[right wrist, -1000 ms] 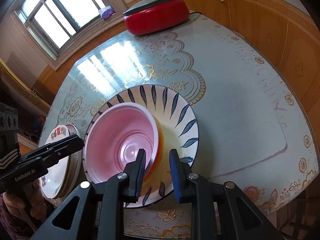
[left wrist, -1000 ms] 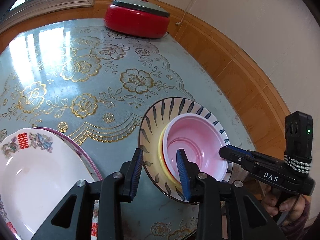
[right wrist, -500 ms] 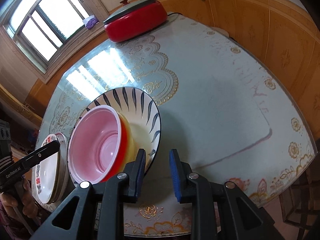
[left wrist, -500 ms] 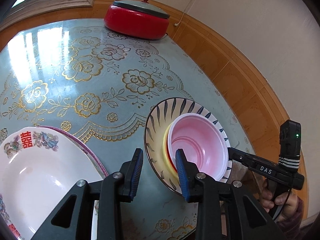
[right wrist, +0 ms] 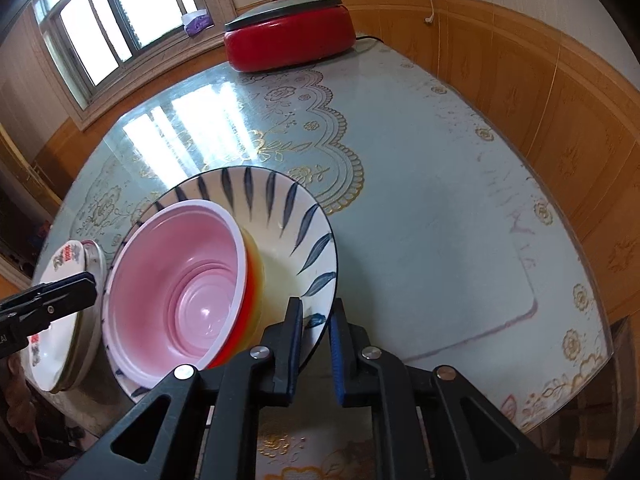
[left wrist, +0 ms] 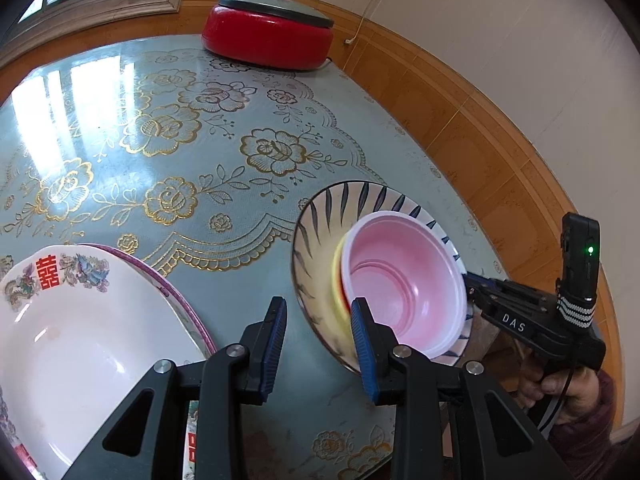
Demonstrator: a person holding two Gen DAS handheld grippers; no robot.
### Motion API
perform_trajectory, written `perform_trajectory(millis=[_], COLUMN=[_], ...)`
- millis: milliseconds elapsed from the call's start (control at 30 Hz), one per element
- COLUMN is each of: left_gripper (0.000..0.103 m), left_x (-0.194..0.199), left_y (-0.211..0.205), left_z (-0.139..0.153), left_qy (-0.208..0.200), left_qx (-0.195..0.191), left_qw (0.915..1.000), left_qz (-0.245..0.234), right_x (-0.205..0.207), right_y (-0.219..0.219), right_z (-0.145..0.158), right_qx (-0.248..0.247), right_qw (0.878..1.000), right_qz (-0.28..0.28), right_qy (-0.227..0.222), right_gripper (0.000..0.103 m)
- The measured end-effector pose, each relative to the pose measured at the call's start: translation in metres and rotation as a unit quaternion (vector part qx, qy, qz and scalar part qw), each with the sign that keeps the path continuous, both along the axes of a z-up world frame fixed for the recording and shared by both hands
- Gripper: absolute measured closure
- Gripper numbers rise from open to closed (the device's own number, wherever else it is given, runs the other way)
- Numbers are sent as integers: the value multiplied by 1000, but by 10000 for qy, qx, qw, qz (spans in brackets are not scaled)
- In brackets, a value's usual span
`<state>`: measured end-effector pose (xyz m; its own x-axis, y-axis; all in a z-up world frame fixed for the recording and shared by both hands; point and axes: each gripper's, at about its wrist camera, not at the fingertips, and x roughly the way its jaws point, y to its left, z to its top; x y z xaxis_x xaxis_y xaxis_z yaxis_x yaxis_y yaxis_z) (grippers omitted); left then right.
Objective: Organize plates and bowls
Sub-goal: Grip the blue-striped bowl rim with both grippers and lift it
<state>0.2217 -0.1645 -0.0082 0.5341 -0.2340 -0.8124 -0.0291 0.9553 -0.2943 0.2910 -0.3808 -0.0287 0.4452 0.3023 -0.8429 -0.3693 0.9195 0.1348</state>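
Right gripper [right wrist: 314, 336] now clamped on the near rim of the striped plate [right wrist: 280, 216], jaws having just closed onto it; half a second ago pads stood apart with the rim off to their left. Plate tilted up on its far edge, near side lifted off the table [right wrist: 420, 208]; a second ago lying flat. Pink bowl [right wrist: 180, 280] nested in an orange-and-yellow bowl [right wrist: 252, 280] inside the plate, the stack leaning toward the left gripper, pink rim hanging past the plate's left edge.

Left gripper [left wrist: 318, 344] jaws apart, nothing between the pads, opening about as before. Right-hand blue pad just beside the tilted plate's lower rim in the left wrist view; touching or not, cannot tell. White plate with red characters [left wrist: 76, 320] lying on a purple-rimmed plate [left wrist: 176, 292] at the left, unmoved.

Red lidded pot [left wrist: 272, 36] at the table's far side, well apart from the dishes, same place as before. Hand [left wrist: 560, 384] seen on the right gripper's handle in the left wrist view.
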Motion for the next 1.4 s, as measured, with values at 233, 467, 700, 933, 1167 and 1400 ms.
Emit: perform_trajectory(millis=[233, 467, 700, 933, 1167, 1400], left_gripper=[84, 84, 84, 84, 81, 77], left_x=[1, 7, 14, 17, 17, 20], left_y=[-15, -30, -39, -39, -44, -50], left_z=[-9, -15, -28, -35, -40, -48], left_qy=[174, 306, 335, 178, 59, -67], left_qx=[3, 212, 289, 231, 287, 202], left_qw=[9996, 9990, 9988, 9996, 9994, 9996], left_qz=[-232, -241, -223, -39, -173, -210], right_x=[18, 33, 38, 37, 30, 34], right_y=[-6, -17, -24, -22, -11, -5], right_z=[-1, -10, -18, -20, -18, -25], right_qx=[-30, 418, 718, 634, 89, 110], right_qw=[10000, 9981, 9957, 9956, 9932, 9901], right_qz=[-39, 44, 294, 552, 1152, 1373], right_qy=[59, 449, 504, 412, 167, 259], right_gripper=[92, 92, 91, 87, 85, 84])
